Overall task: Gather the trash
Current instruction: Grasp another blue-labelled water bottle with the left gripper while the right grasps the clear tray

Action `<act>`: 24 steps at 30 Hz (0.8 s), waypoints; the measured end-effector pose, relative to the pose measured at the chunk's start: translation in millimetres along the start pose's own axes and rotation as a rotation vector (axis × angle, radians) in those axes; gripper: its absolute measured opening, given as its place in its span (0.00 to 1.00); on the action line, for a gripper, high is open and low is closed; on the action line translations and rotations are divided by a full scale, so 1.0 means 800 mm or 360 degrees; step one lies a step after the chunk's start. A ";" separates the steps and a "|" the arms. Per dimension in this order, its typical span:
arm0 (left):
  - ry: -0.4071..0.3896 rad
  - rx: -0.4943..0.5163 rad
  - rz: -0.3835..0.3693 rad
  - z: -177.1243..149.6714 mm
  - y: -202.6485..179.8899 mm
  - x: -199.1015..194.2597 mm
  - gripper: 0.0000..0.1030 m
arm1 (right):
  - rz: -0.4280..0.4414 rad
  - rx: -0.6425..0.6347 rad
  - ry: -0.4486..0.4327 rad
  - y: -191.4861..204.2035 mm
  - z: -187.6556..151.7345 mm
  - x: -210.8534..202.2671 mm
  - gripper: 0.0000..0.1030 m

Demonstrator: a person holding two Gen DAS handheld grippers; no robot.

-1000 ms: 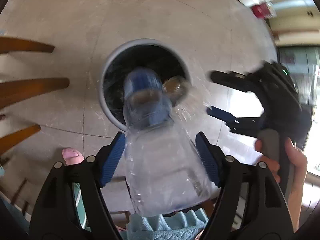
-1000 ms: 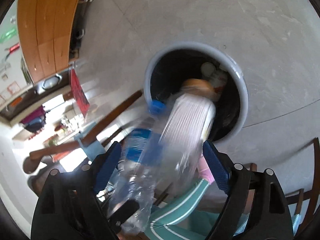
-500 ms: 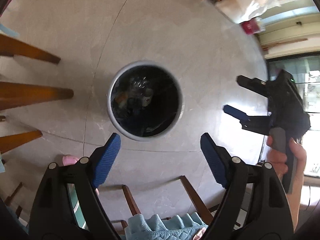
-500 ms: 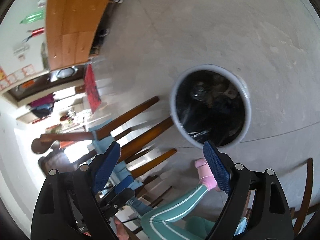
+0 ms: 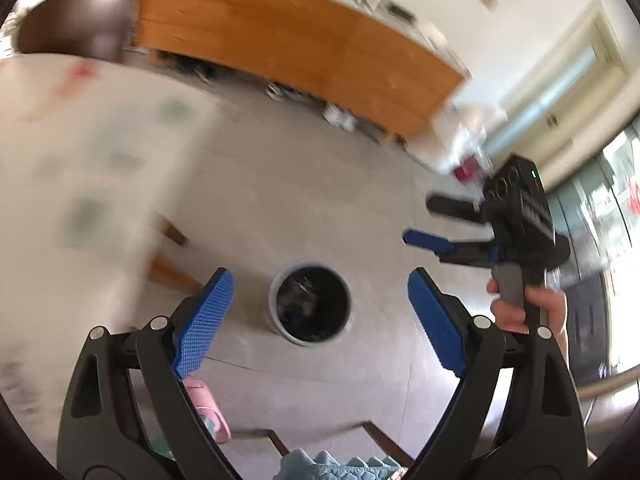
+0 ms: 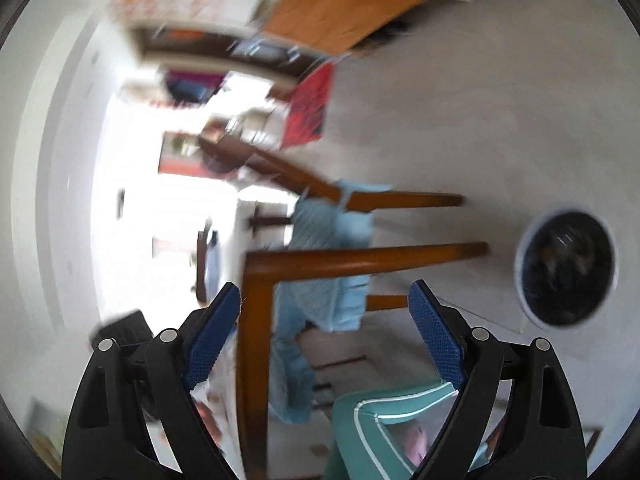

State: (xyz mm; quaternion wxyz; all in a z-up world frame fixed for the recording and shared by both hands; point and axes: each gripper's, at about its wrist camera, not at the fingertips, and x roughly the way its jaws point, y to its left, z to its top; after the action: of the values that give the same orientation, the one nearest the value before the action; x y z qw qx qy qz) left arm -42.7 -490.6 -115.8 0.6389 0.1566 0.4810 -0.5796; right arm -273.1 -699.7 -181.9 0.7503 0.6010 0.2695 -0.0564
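A grey round trash bin [image 5: 310, 303] with a black liner stands on the tiled floor, with bottles lying inside it. It also shows in the right wrist view [image 6: 566, 271] at the right. My left gripper [image 5: 320, 316] is open and empty, held high above the bin. My right gripper [image 6: 324, 328] is open and empty and points toward the chairs. The right gripper also shows in the left wrist view [image 5: 440, 220], open, at the right of the bin.
A table with a light cloth [image 5: 80, 184] fills the left. Wooden chair legs [image 6: 360, 258] and a blue cushion [image 6: 332, 264] stand beside the bin. A long wooden cabinet [image 5: 288, 48] runs along the far wall. The person's leg [image 6: 384, 432] is below.
Both plastic bottles dropped out of the grippers into the bin. Both grippers then rose and tilted away from it; the bin now looks smaller and the table has come into view.
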 end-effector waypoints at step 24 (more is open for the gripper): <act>-0.0343 -0.0664 0.0706 -0.176 0.285 -0.336 0.92 | 0.0084 -0.0743 0.0970 0.323 -0.177 0.377 0.85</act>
State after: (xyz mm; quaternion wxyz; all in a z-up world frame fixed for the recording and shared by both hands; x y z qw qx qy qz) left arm 135.5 -161.9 -52.3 0.8152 0.0609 0.4732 -0.3284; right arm 40.5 -425.1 -117.6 0.7538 0.4098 0.4702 0.2071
